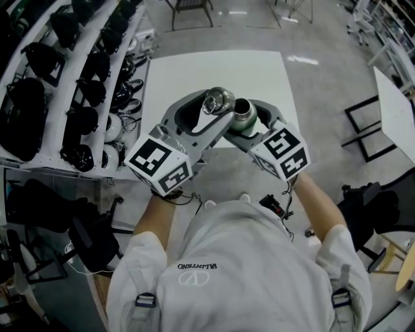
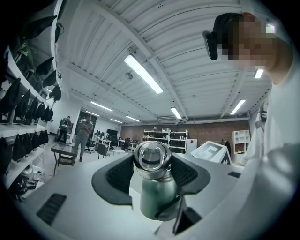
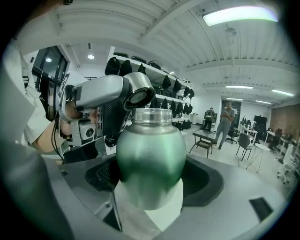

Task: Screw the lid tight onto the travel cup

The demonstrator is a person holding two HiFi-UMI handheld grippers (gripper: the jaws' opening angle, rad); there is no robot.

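Note:
Both grippers are raised over the white table [image 1: 194, 71]. My right gripper [image 1: 248, 127] is shut on the green travel cup [image 1: 244, 120], whose dark mouth is uncovered. My left gripper [image 1: 214, 106] is shut on the silver lid [image 1: 218, 100], held tilted just left of the mouth and apart from it. In the left gripper view the lid [image 2: 151, 158], with its loop handle, sits between the jaws in front of the cup [image 2: 158, 197]. In the right gripper view the cup [image 3: 150, 159] fills the jaws; the lid [image 3: 139, 97] hangs by its clear threaded neck.
White shelves [image 1: 71, 78] with black bags and helmets run along the left. A second white table [image 1: 397, 110] stands at the right, with a chair's legs [image 1: 191, 16] beyond the far edge. Two people [image 2: 83, 133] stand far off by desks and office chairs.

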